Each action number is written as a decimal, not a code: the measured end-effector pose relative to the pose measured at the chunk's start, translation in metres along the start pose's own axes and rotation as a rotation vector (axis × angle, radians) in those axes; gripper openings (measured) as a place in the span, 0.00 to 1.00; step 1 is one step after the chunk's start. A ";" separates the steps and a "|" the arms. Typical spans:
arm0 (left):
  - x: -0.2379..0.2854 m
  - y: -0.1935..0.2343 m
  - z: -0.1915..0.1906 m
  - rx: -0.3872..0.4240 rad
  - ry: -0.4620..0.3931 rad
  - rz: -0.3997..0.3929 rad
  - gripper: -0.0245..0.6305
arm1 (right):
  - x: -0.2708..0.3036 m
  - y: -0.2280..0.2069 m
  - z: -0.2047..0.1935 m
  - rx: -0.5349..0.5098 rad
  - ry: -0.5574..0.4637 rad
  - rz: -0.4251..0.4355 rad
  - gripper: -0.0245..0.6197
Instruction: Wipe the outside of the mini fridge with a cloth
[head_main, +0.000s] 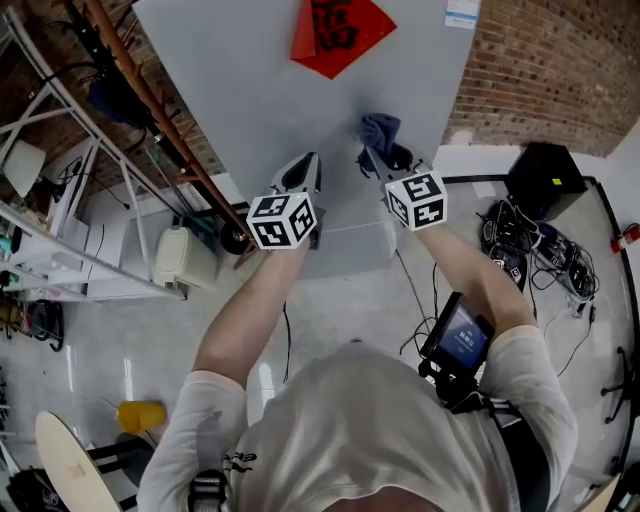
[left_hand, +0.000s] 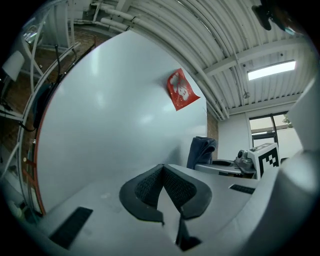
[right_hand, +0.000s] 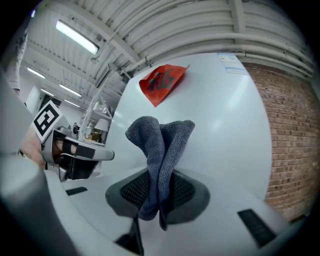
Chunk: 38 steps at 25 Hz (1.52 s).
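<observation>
Grey-blue microfibre cloth (right_hand: 160, 150) pinched in right gripper (right_hand: 159, 192), folded end projecting straight ahead toward pale grey flat face of mini fridge (right_hand: 225, 115); contact not discernible. Left gripper (left_hand: 164, 192) pressed together, empty, alongside.

The person wears a pale grey short-sleeved T-shirt (head_main: 370, 420) with small dark print at the frame's lower left. A dark device with a lit blue screen (head_main: 461, 335) sits at centre right. The left gripper (head_main: 305, 162) and right gripper (head_main: 372, 150) are light grey. Each bears a black-and-white marker cube (head_main: 282, 220) and dark meshed pads (left_hand: 147, 187).
</observation>
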<state>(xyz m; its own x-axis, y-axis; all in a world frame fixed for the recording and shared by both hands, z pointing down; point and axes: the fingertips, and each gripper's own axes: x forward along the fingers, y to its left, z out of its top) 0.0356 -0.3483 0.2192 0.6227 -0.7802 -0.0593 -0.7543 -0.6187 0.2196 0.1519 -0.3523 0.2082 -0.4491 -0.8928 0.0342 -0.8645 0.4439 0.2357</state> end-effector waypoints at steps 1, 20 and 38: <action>-0.009 0.009 0.000 -0.001 0.003 0.017 0.04 | 0.008 0.017 0.000 0.003 0.002 0.031 0.17; -0.157 0.152 -0.025 -0.027 0.070 0.205 0.04 | 0.135 0.267 -0.032 -0.010 0.072 0.328 0.17; -0.156 0.162 -0.041 -0.062 0.082 0.167 0.04 | 0.144 0.229 -0.059 -0.028 0.125 0.152 0.17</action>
<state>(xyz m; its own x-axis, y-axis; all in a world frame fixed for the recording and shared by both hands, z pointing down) -0.1754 -0.3235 0.3037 0.5070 -0.8597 0.0616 -0.8358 -0.4729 0.2791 -0.0972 -0.3838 0.3242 -0.5410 -0.8188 0.1918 -0.7812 0.5738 0.2458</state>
